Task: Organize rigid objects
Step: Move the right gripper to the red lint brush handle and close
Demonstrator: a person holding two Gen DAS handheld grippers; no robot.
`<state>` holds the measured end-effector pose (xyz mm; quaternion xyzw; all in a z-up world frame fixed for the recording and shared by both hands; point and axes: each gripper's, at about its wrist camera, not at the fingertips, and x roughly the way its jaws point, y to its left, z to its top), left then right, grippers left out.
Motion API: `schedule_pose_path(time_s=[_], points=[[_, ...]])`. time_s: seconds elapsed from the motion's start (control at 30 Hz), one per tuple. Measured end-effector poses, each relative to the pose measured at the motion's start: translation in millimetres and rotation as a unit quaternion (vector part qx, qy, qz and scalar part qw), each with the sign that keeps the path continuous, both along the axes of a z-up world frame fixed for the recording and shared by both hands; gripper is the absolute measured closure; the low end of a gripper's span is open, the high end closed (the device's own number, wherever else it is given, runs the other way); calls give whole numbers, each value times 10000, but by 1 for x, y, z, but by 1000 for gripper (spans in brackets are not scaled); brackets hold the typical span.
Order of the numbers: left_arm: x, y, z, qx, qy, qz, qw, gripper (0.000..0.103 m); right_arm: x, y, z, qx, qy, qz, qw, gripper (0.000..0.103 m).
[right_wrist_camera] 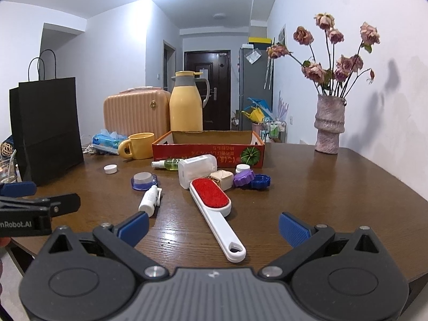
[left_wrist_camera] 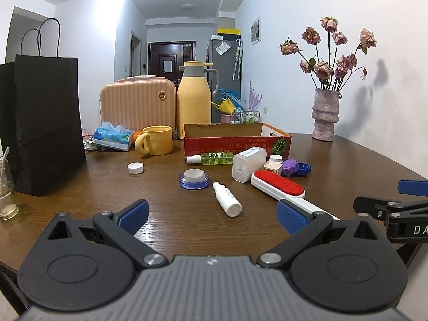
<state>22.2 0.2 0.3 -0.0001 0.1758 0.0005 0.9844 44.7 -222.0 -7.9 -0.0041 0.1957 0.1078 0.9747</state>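
Observation:
A red cardboard box (left_wrist_camera: pixel 235 140) (right_wrist_camera: pixel 208 152) stands open at the back middle of the wooden table. In front of it lie a green spray bottle (left_wrist_camera: pixel 214 158) (right_wrist_camera: pixel 167 164), a white rectangular container (left_wrist_camera: pixel 247 163) (right_wrist_camera: pixel 196 169), a red-and-white lint brush (left_wrist_camera: pixel 278 184) (right_wrist_camera: pixel 214 203), a small white bottle (left_wrist_camera: pixel 227 199) (right_wrist_camera: pixel 149 200), a blue lid with a white cap in it (left_wrist_camera: pixel 194 178) (right_wrist_camera: pixel 144 181), a white cap (left_wrist_camera: pixel 135 167) (right_wrist_camera: pixel 110 169), and purple and blue lids (left_wrist_camera: pixel 295 168) (right_wrist_camera: pixel 251 179). My left gripper (left_wrist_camera: pixel 212 218) is open and empty, near the small bottle. My right gripper (right_wrist_camera: pixel 214 230) is open and empty, around the brush handle's end.
A black paper bag (left_wrist_camera: pixel 45 123) (right_wrist_camera: pixel 48 128) stands at the left. A yellow mug (left_wrist_camera: pixel 157 140), tissue pack (left_wrist_camera: pixel 113 136), peach case (left_wrist_camera: pixel 137 101) and yellow jug (left_wrist_camera: pixel 194 99) stand behind. A vase of dried roses (left_wrist_camera: pixel 325 115) (right_wrist_camera: pixel 329 125) stands back right. A glass (left_wrist_camera: pixel 6 190) sits far left.

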Motion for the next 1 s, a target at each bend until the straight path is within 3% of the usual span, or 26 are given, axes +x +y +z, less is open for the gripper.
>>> schedule_pose_path(time_s=[1.0], points=[[84, 8, -25, -86, 563, 87, 9983, 0, 92, 7, -22, -59, 512, 241, 9984, 0]])
